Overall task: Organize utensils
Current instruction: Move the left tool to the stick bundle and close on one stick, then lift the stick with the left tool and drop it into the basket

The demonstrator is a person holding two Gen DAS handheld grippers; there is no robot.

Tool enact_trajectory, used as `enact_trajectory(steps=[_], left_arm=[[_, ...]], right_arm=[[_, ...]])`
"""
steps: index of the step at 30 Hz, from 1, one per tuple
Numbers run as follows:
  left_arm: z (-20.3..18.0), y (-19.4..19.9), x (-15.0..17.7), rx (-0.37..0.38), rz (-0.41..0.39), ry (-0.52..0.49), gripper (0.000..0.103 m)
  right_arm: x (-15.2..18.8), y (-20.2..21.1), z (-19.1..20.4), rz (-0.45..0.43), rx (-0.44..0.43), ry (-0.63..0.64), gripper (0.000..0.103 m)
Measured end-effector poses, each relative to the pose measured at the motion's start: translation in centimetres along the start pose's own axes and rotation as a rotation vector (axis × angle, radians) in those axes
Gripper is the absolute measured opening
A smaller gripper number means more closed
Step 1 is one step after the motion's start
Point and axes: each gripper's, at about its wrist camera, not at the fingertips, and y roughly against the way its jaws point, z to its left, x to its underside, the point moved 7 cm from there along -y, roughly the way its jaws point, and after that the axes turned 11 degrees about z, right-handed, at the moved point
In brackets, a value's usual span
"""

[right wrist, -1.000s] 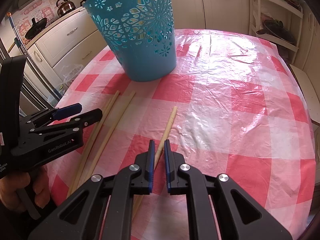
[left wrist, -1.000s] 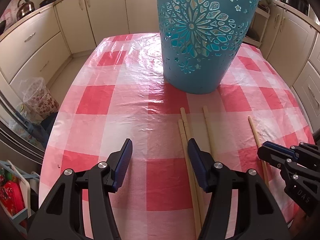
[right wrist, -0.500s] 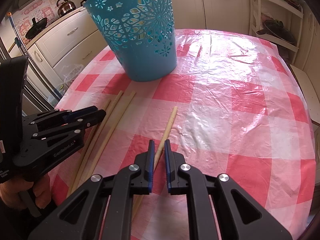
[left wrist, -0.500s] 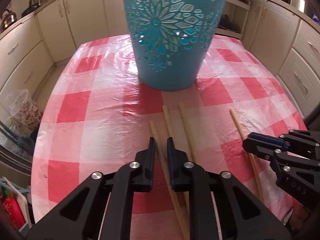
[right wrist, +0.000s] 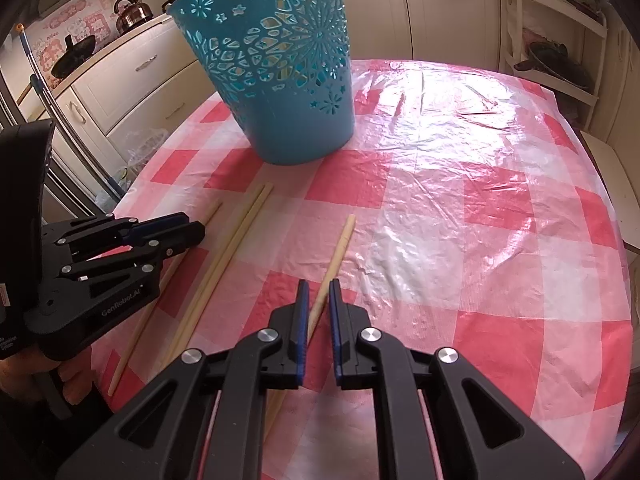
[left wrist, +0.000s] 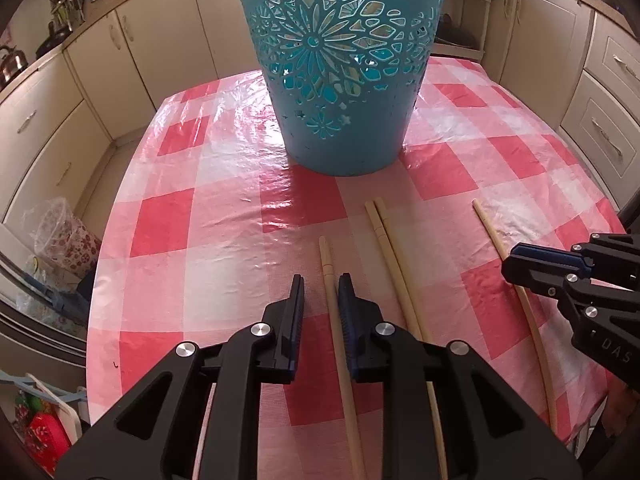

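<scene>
Several wooden chopsticks lie on the red-and-white checked tablecloth [left wrist: 224, 236] in front of a blue cut-out basket [left wrist: 340, 80]. My left gripper [left wrist: 321, 300] is shut on the leftmost chopstick [left wrist: 329, 276], which has moved apart from the pair of chopsticks [left wrist: 390, 248] to its right. My right gripper [right wrist: 318, 304] is shut on the lone right chopstick [right wrist: 340, 246], low over the cloth. The right gripper also shows at the right edge of the left wrist view [left wrist: 516, 266], and the left gripper shows in the right wrist view [right wrist: 192, 232].
The basket [right wrist: 280, 80] stands upright at the table's far side. Cream kitchen cabinets [left wrist: 80, 92] ring the table. A kettle [right wrist: 130, 12] and a pan sit on the counter. A plastic-wrapped bin [left wrist: 64, 236] stands on the floor at the left.
My left gripper swung right, closed on the leftmost chopstick and drew it left, away from the other two. My right gripper stays shut on its chopstick.
</scene>
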Motion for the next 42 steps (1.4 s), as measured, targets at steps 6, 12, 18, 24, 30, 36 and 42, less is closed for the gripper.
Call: enact_trajectory(steps=[6,12,18,24,30,36,42], left_arm=[[-0.9,0.3,0.1,-0.012,-0.001,-0.034,0.005],[-1.6,1.4,0.5,-0.016,-0.012,-0.048,0.005],[-1.9,5.0,0.1,0.018,-0.066,-0.053,0.005],[-0.6,12.6,-3.2,0.229,-0.206,0.049,0.005],[2.1,21.0,-10.6,0.305,-0.479,0.165,0.005],[2.9,22.1,-17.9,0.282,-0.632,0.248,0.005],[3.6,20.7,-23.1,0.217,-0.719,0.302,0.005]], right_arm=[[0.0,0.1,0.2,-0.005,0.006,0.007,0.011],[0.1,0.0,0.2,-0.010,0.014,0.014,0.011],[0.0,-0.1,0.1,-0.015,0.020,0.024,0.011],[0.1,-0.1,0.2,-0.021,0.017,0.025,0.011],[0.1,0.0,0.0,-0.021,0.007,0.017,0.011],[0.1,0.0,-0.1,-0.022,0.001,0.014,0.011],[0.1,0.1,-0.2,-0.022,-0.021,0.008,0.014]])
